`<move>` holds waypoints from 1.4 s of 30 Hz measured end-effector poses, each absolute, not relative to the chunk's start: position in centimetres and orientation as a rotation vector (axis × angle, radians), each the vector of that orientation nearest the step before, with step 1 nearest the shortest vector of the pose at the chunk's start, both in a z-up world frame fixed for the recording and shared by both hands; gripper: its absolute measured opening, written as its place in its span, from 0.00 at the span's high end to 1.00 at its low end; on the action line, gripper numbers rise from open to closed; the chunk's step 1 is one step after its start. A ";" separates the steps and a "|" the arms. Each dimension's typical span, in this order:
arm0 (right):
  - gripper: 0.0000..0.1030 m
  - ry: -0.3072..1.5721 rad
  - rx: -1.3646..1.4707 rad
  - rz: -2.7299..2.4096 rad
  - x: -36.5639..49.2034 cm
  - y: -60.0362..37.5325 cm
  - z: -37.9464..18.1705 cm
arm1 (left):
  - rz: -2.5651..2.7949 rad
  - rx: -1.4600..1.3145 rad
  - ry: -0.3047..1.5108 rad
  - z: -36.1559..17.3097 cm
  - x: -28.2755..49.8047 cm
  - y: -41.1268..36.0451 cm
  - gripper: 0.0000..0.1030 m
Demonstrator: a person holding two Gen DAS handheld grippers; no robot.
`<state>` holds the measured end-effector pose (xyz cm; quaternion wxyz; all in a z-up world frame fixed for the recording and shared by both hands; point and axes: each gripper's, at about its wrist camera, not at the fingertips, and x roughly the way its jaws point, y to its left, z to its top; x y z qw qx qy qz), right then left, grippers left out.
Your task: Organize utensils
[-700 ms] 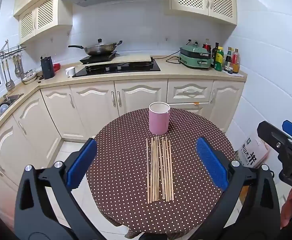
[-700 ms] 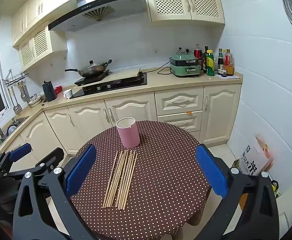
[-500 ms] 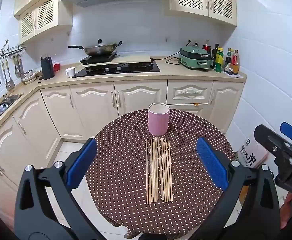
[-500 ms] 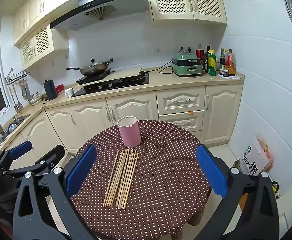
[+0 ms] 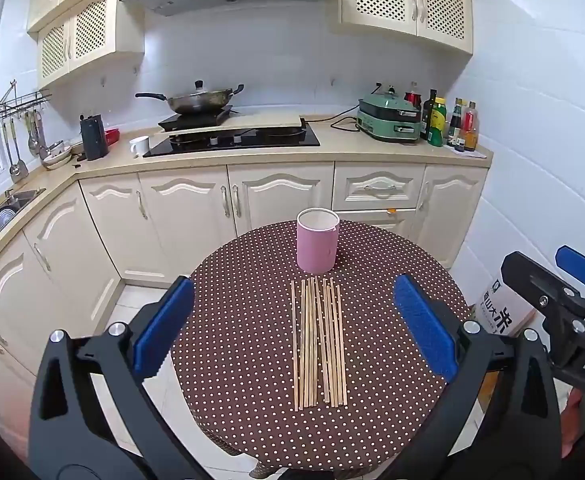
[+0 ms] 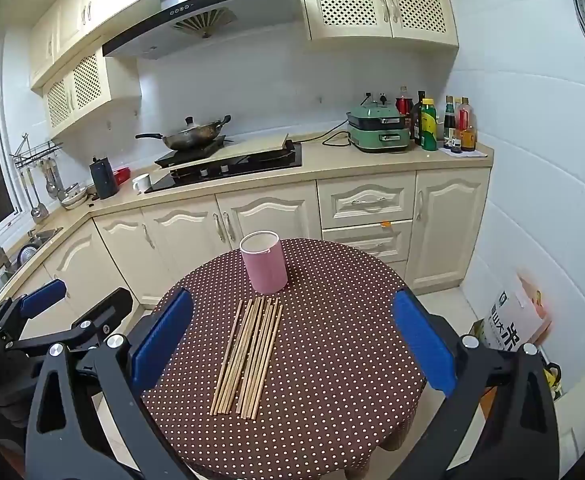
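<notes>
Hovering both grippers above the near edge of the round table, nothing picked up yet; I judge this the opening step, before any first grasp.

Left side: my left gripper is spread as wide as it goes, blue pads apart, nothing between them. It tilts down toward the tabletop and hangs clear of it.

Centre: the chopsticks lie flat on the dotted cloth in one loose row, side by side, long axes running near to far. Some touch their neighbours; a narrow gap splits the row into two groups. Just beyond their far tips, not touching them as far as I can tell, stands the pink cup, upright, mouth open, apparently empty.

Right side: my right gripper is likewise spread wide and empty, tilted down, off to the right of the left one. In its view the chopsticks sit left of centre.

Next move, as I judge it: lower one gripper over the row, turn it so the pads straddle the sticks across their width, close on a few or the whole bundle, then lift, tip upright and drop them into the cup. The thin sticks lie flat, so the pads must reach close to the cloth; rolling and scattering are the risk.
</notes>
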<state>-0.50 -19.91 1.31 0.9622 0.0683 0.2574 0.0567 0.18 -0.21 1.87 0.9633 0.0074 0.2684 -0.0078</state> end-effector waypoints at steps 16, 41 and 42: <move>0.07 0.512 0.132 0.111 -0.4 -19.7 0.9 | -0.022 0.010 0.545 1.6 0.6 0.5 0.05; 0.07 0.526 0.156 0.112 0.1 -20.5 0.6 | -0.027 0.025 0.540 0.9 0.7 -0.8 0.05; 0.07 0.526 0.157 0.111 0.2 -20.6 0.6 | -0.026 0.026 0.542 0.9 0.7 -0.9 0.05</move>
